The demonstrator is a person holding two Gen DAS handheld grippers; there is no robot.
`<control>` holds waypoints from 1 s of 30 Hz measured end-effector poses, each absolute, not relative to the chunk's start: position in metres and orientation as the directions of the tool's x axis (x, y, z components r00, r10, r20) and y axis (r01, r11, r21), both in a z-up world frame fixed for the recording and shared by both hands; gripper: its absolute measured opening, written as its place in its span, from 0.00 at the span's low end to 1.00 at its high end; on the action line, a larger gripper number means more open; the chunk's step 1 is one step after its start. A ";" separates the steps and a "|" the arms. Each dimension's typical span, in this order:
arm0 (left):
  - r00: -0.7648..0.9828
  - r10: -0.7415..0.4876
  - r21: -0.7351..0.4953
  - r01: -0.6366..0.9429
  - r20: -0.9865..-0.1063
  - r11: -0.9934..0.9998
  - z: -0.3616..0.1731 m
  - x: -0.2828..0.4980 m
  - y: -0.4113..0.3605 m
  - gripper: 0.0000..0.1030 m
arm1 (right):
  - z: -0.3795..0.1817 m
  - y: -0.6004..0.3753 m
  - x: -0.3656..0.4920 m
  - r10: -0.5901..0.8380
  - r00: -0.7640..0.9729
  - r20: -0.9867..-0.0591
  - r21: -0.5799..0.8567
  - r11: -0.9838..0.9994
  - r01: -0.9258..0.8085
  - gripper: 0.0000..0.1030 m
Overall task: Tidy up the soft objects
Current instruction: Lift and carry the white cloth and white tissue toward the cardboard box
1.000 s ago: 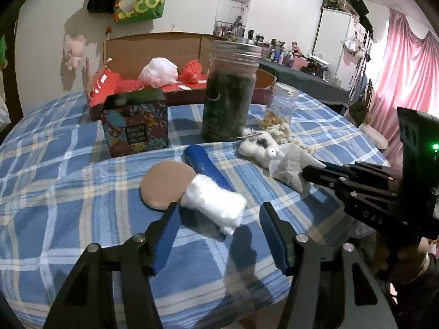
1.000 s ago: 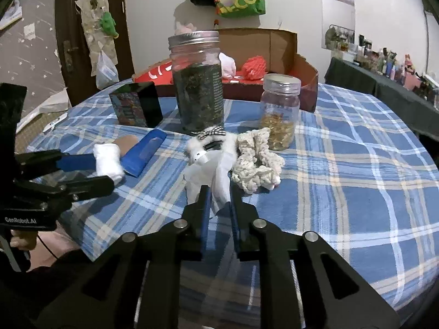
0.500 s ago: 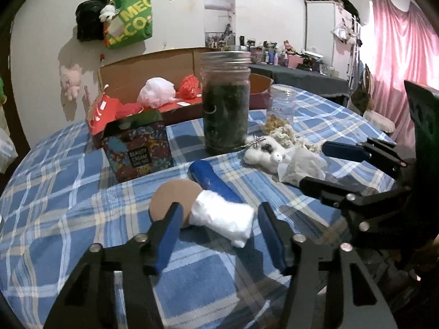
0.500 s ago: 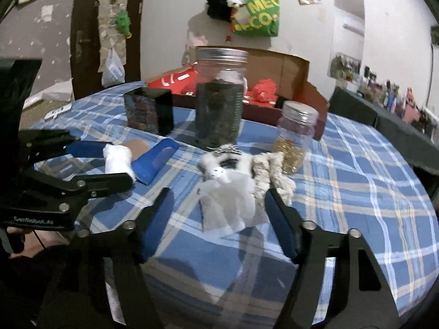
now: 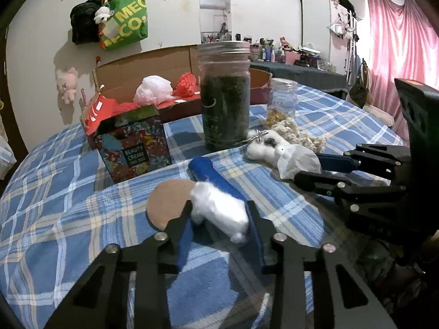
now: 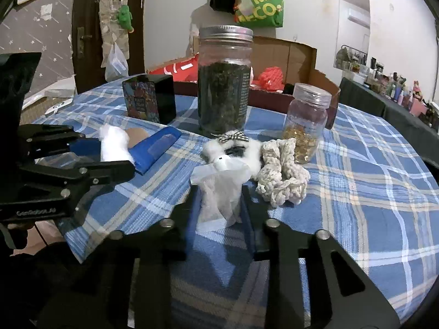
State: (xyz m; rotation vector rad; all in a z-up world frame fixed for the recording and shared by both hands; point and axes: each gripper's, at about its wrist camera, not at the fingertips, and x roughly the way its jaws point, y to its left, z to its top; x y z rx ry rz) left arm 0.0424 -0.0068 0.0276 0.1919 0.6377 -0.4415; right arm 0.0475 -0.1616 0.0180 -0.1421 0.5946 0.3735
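At lower centre of each wrist view, both grippers clamp soft things.
The left gripper, jaws just closing, pinches the cotton wad (beside a blue case); the right gripper, just closing, squeezes the white gauze pouch.

Fluffy cotton wad (matt), woven checked tablecloth.

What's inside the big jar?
The big jar is mostly full of dark green, leafy-looking stuff, under a metal lid. What sits deep in the middle is hidden.
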 end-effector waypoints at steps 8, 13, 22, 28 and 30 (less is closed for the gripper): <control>0.708 -0.366 0.001 0.460 -0.604 0.888 0.035 0.042 -0.003 0.17 | 0.032 -0.165 0.041 0.343 0.776 -0.528 0.008 0.916 -0.400 0.14; 0.717 -0.373 -0.016 0.451 -0.589 0.892 0.043 0.042 0.001 0.16 | 0.040 -0.169 0.042 0.342 0.786 -0.515 0.016 0.921 -0.390 0.14; 0.699 -0.399 -0.106 0.424 -0.594 0.900 0.051 0.050 0.021 0.16 | 0.047 -0.183 0.048 0.339 0.785 -0.518 0.045 0.927 -0.371 0.14; 0.702 -0.382 -0.102 0.407 -0.601 0.908 0.054 0.051 0.030 0.16 | 0.050 -0.188 0.048 0.319 0.790 -0.523 0.035 0.934 -0.354 0.14; 0.705 -0.367 -0.102 0.389 -0.607 0.916 0.054 0.053 0.036 0.16 | 0.052 -0.195 0.050 0.311 0.790 -0.529 0.043 0.939 -0.341 0.14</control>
